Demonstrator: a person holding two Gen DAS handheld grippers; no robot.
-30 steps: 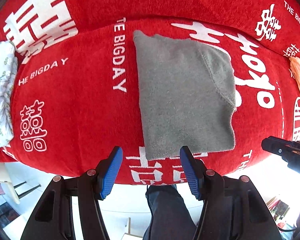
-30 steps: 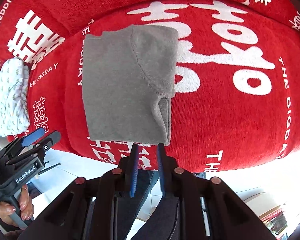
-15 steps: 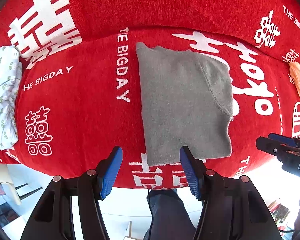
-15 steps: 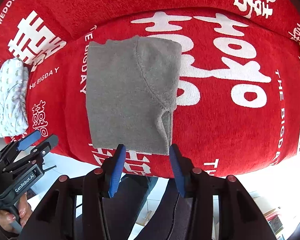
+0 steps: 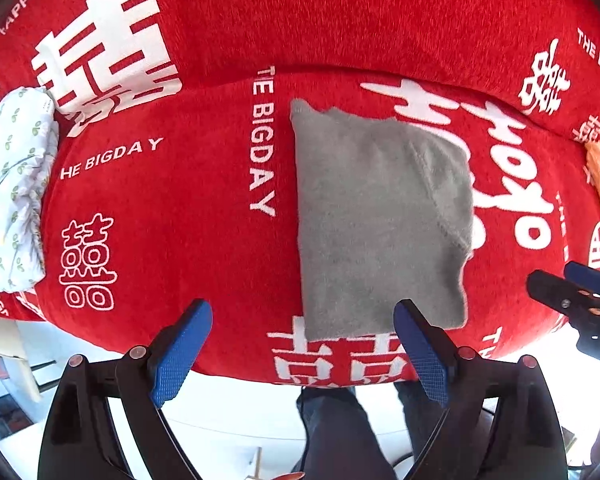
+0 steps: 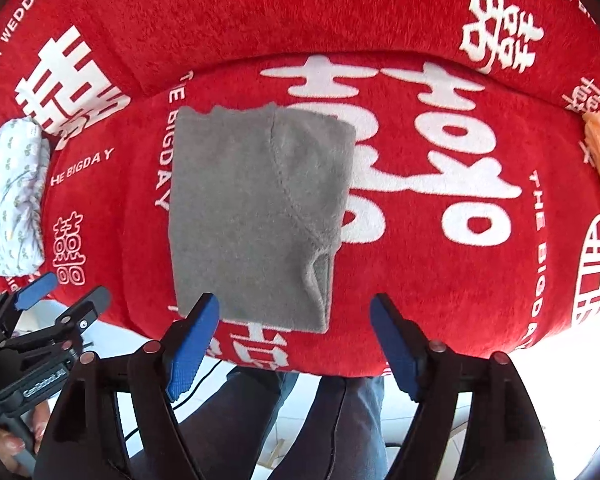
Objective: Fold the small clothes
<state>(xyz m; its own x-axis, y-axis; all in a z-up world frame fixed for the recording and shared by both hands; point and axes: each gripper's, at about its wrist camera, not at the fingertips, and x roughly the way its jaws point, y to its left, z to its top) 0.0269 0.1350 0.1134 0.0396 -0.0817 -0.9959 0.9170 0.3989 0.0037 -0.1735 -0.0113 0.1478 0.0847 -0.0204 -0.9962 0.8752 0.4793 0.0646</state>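
Now folded grey garment (image 6: pixel 252 220) lies on red cover (image 6: pixel 440 280).

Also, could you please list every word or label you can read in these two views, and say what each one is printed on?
"THE BIGDAY": red cover, white print, several times.
"HAPPY WEDDING": same cover, far left corner in the right wrist view.
Large and small white double-happiness signs: same cover.
Label on the left gripper, seen in the right wrist view: blurred, unreadable.
Grey garment: no text.
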